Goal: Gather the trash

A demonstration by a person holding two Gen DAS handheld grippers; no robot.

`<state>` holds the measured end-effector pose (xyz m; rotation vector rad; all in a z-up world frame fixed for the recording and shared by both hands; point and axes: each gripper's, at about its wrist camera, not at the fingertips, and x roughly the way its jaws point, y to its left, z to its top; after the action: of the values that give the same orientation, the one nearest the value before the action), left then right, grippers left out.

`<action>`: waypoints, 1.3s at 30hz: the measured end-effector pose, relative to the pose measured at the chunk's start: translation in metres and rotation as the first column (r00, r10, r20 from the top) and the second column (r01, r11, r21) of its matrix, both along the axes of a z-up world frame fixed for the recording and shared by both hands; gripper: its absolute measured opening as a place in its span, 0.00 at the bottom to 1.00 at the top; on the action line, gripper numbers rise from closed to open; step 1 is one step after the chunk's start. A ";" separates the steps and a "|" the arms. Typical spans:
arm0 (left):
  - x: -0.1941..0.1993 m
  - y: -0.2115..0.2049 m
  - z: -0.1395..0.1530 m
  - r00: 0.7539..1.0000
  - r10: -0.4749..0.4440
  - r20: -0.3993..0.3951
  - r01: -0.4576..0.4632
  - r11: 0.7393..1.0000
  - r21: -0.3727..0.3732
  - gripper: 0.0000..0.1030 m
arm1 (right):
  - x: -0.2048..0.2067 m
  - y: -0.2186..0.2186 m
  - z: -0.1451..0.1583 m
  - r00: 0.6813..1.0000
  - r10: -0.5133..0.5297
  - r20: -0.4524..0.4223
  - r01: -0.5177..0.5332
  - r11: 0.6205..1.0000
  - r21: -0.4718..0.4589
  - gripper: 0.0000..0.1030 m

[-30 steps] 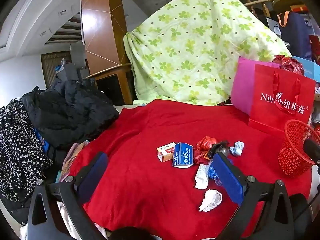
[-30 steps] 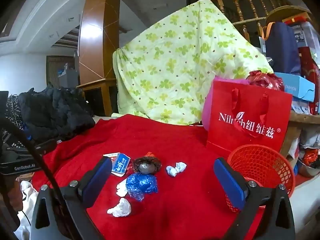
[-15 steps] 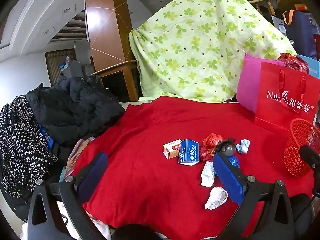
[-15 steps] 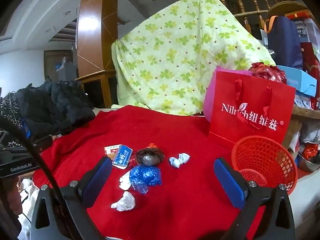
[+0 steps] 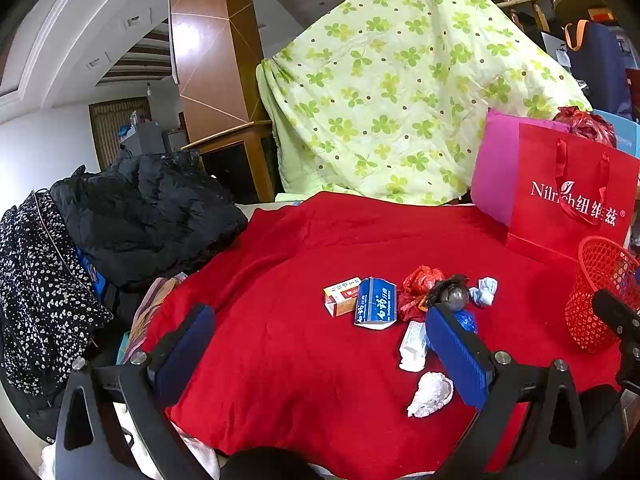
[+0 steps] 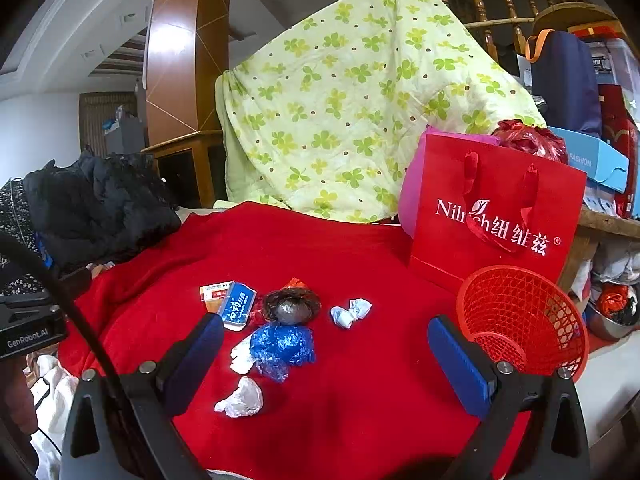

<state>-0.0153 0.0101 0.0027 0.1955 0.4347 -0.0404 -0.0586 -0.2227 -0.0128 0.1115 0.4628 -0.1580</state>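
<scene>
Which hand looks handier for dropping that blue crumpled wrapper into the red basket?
Right gripper: open, the blue wrapper lies between its fingers, the red basket beside it.

Trash lies clustered on the red cloth (image 6: 360,400) — an orange-white box (image 5: 342,295) touching a blue box (image 5: 376,306), a red wrapper (image 5: 418,280), a dark foil-like ball (image 6: 291,309), a crumpled blue bag (image 6: 282,350). White paper wads (image 6: 241,398) sit nearest, a pale wad (image 6: 351,312) apart. The red mesh basket (image 6: 520,320) stands tilted at right — empty.
</scene>
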 end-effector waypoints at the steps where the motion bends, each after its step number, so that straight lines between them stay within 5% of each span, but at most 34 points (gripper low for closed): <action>1: 0.000 0.000 -0.001 1.000 0.000 -0.001 0.000 1.000 0.000 1.00 | 0.000 0.001 0.000 1.000 0.000 -0.001 0.000 1.000 0.000 1.00; 39: 0.000 -0.004 -0.011 0.999 -0.024 -0.026 0.024 1.000 0.003 1.00 | 0.009 0.004 -0.010 0.999 0.005 -0.047 -0.004 1.000 0.004 1.00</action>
<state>-0.0148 0.0063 -0.0082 0.2034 0.4580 -0.0658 -0.0498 -0.2187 -0.0226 0.1107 0.5103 -0.1556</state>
